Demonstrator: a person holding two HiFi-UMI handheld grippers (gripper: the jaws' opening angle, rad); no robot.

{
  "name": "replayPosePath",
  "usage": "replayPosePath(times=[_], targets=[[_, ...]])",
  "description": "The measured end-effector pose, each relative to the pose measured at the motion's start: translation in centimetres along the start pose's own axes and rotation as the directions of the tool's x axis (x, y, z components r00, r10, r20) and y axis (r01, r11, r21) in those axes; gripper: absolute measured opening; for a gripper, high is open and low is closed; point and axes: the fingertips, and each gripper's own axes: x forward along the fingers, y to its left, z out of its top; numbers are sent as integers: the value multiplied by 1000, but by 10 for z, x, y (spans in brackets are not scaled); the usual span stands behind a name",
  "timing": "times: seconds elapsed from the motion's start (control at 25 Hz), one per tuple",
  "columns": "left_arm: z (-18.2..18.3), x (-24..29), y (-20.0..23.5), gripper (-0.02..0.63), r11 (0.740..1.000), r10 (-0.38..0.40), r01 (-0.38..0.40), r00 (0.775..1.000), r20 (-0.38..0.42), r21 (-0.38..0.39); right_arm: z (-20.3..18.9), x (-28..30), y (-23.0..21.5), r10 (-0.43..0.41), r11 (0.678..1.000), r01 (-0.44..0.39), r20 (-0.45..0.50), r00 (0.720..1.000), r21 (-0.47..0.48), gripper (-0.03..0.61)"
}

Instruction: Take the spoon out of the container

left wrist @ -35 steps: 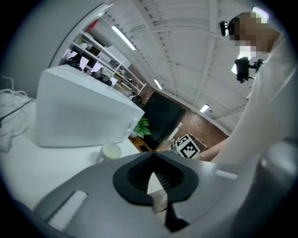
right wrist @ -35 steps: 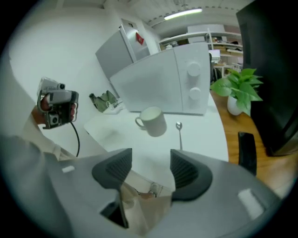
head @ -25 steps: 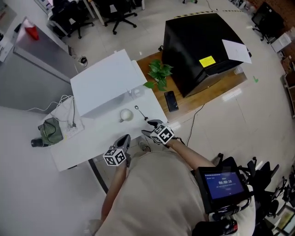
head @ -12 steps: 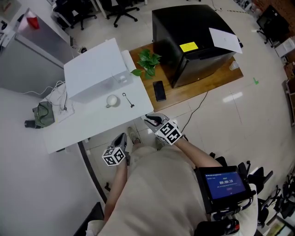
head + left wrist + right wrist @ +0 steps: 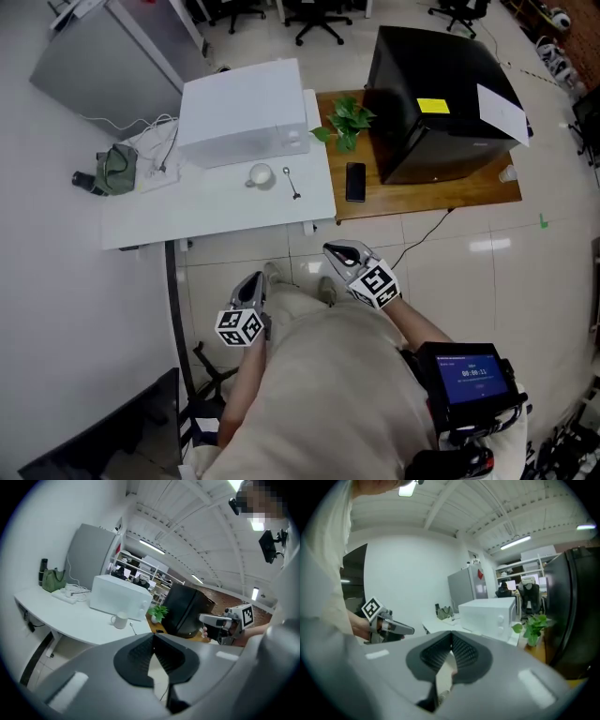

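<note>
white counter point(image 5: 187, 211) is carrying the things that matter. at its left end a green bag point(image 5: 117, 169) is sitting beside a tangle of cables point(image 5: 157, 136). next along, a white microwave point(image 5: 246, 112) is standing at the back edge, and a white mug point(image 5: 260, 174) is sitting just in front of it. below the counter's front edge, well apart from the mug, the left gripper point(image 5: 251, 284) is hanging close to the person's body, its jaws pressing together with nothing between them. the spoon point(image 5: 292, 182) is lying flat on the counter just right of the mug, outside it, with a small gap between the two and its length running front to back. further right, the right gripper point(image 5: 339, 251) is hovering over the tiled floor point(image 5: 450, 244) near the counter's right corner, its jaws clenched on nothing. beyond it a low wooden platform point(image 5: 469, 192) is holding a leafy plant point(image 5: 347, 120), a dark phone point(image 5: 355, 181) and a big black cabinet point(image 5: 441, 89), which is bearing a yellow label and a sheet of paper point(image 5: 502, 112) on top. at the far right, by the person's hip, a small screen point(image 5: 466, 375) is glowing blue.
</note>
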Motion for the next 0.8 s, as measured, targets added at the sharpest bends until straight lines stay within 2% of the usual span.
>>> replayPosePath(times=[0.08, 0.2, 0.32, 0.4, 0.48, 0.6, 0.8], targets=[[19, -20, -4, 2, 1000, -1, -1, 998, 61, 24, -4, 1, -1, -43, 999, 43, 5, 999, 24, 2], [59, -30, -19, 3, 995, -57, 45, 988, 142, 89, -9, 0, -20, -165, 984, 165, 0, 986, 72, 2], [80, -24, -19, 3, 995, -69, 59, 986, 151, 76, -13, -1, -34, -250, 959, 251, -25, 968, 130, 2], [95, -23, -22, 3, 994, -94, 84, 984, 152, 69, -5, -1, -37, -284, 949, 285, -28, 958, 132, 2], [109, -26, -25, 3, 989, -128, 116, 981, 149, 88, 6, 1, -36, -297, 946, 296, -16, 955, 132, 2], [121, -29, -22, 2, 983, -162, 149, 978, 132, 106, 13, 11, -27, -264, 955, 258, 20, 964, 143, 2], [112, -33, -18, 2, 975, -205, 198, 977, 63, 104, 9, 22, -1, -220, 959, 209, 40, 975, 194, 2]])
